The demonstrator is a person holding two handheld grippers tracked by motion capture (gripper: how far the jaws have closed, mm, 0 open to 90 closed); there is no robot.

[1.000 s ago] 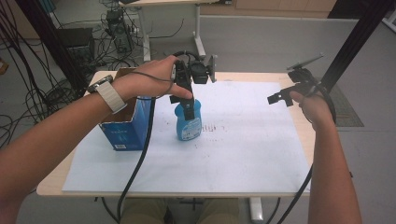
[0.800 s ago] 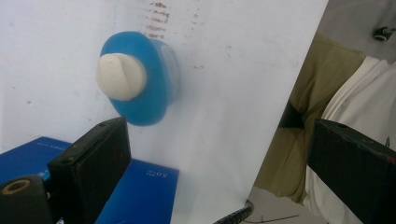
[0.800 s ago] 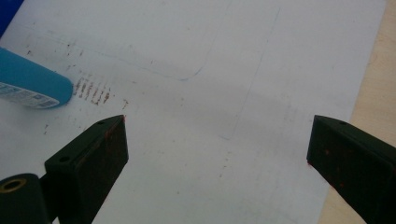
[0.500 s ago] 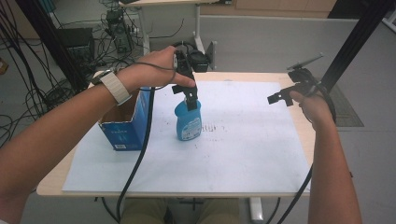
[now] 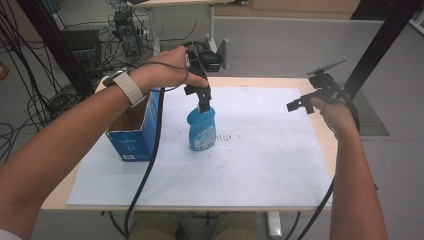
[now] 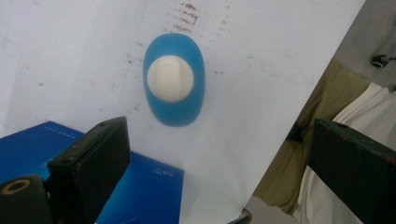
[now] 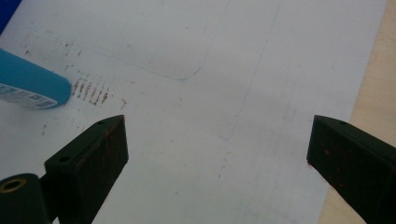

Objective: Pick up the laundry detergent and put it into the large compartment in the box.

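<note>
A blue bottle point(image 5: 201, 131) with a white cap stands upright on the white sheet point(image 5: 260, 165), left of centre. My left gripper point(image 5: 204, 101) hovers just above its top and points straight down. In the left gripper view the bottle point(image 6: 173, 79) is seen from above, its cap beyond the tips, and the left gripper point(image 6: 218, 128) is wide open with nothing held. My right gripper point(image 5: 304, 102) hangs open over the sheet's far right edge. In its own view the right gripper point(image 7: 218, 122) frames bare paper, with the bottle's base point(image 7: 32, 86) at the left.
An open-topped blue box point(image 5: 135, 132) stands just left of the bottle; its side point(image 6: 140, 186) lies below the left jaw. The wooden table point(image 5: 327, 150) shows a strip beyond the sheet on the right. A black post point(image 5: 372, 50) rises at the far right.
My left hand has drifted a little to the left and up over the bottle. The bottle, the box and the right gripper have stayed where they were.
</note>
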